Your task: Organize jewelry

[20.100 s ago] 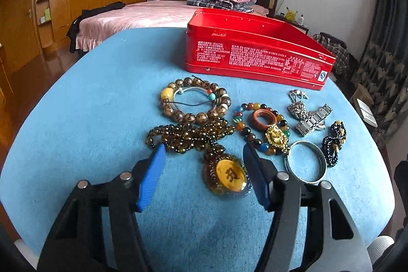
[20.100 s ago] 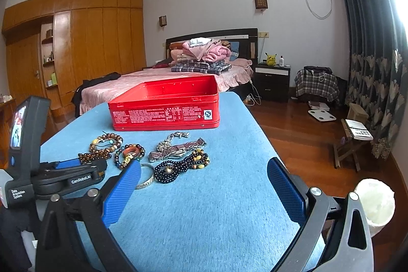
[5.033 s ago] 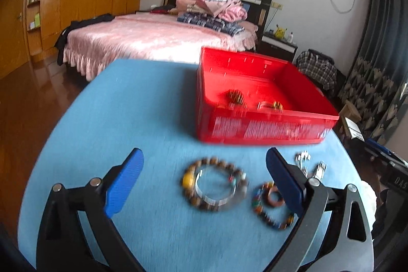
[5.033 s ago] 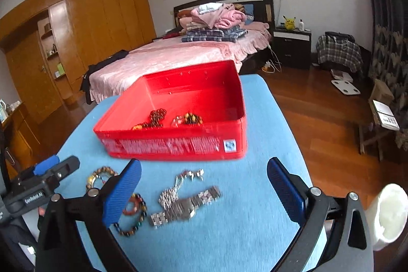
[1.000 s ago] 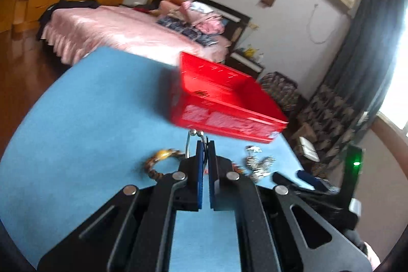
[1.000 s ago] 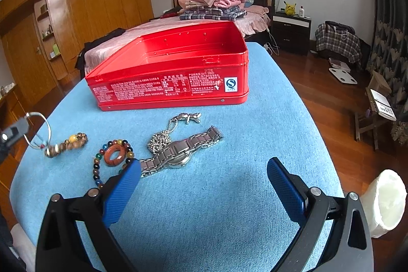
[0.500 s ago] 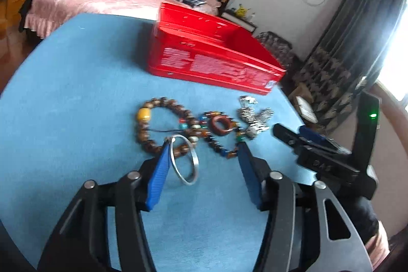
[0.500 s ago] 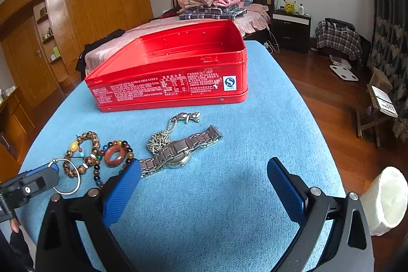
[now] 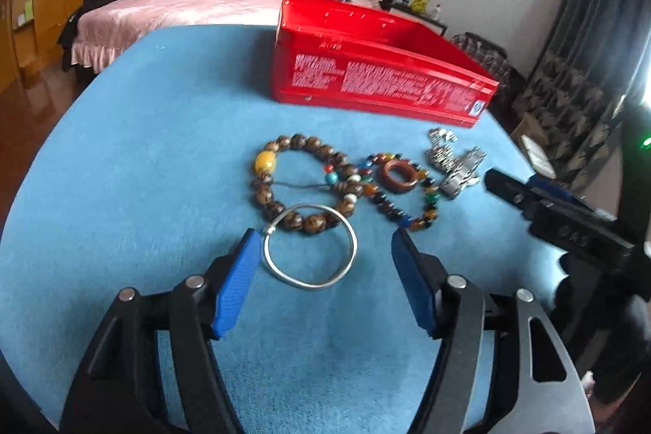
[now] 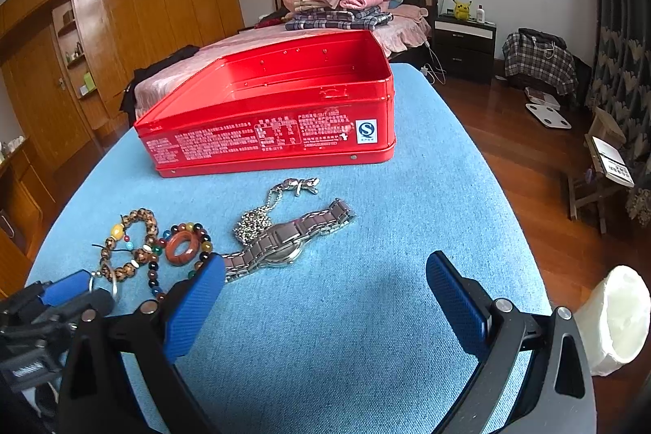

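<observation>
- Left gripper (image 9: 325,255): jaws have just been opening, now apart; the silver bangle (image 9: 310,246), pinched a second ago, lies loose between them on the blue cloth (image 9: 142,149), short of the red tin (image 9: 378,84)
- Right gripper (image 10: 325,289): jaws apart, empty
- Implication: bangle dropped; re-grasp likely needed

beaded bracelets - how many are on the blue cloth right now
2. The brown wooden bead bracelet with a yellow bead lies just beyond the silver bangle. The multicoloured bead bracelet lies beside it, toward the metal watch. Any inside the red tin are hidden.
</observation>
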The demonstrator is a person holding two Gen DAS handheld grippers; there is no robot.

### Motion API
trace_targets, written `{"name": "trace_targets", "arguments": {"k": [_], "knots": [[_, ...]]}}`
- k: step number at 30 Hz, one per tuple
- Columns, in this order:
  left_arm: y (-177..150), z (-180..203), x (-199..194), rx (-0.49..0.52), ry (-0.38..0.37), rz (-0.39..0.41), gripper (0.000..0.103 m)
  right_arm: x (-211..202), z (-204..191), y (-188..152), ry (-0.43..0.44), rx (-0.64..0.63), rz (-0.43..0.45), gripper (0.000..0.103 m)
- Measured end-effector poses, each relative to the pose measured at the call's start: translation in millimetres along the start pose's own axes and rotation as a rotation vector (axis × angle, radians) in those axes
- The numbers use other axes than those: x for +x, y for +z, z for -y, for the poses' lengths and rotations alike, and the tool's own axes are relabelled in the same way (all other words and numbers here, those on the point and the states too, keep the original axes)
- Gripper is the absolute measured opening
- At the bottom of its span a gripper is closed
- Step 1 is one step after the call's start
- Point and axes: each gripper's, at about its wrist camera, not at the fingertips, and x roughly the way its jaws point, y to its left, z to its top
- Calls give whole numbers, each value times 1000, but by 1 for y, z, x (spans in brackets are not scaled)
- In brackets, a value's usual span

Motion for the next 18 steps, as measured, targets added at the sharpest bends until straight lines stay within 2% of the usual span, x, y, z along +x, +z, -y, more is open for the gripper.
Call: {"name": "trace_targets", "arguments": {"k": [3,6,13,14,15,18], "knots": [[-3,2,0,23,31,14,58,-1,0,0,3,2,1,97],[-5,-2,-1,12,50,32,47,-1,1,0,5,5,1,97],[-7,-4,-3,15,39,59,46,-1,0,0,4,-4,0,97],[-6,-5,-4,3,31,63,30,-1,0,0,5,-4,0,97],[-3,-8,-7,-2,30,73,4,-1,-1,0,6,-4,0,97],[4,-9,-12,5,29,95,5,-2,-1,0,7,-7,-3,97]]}}
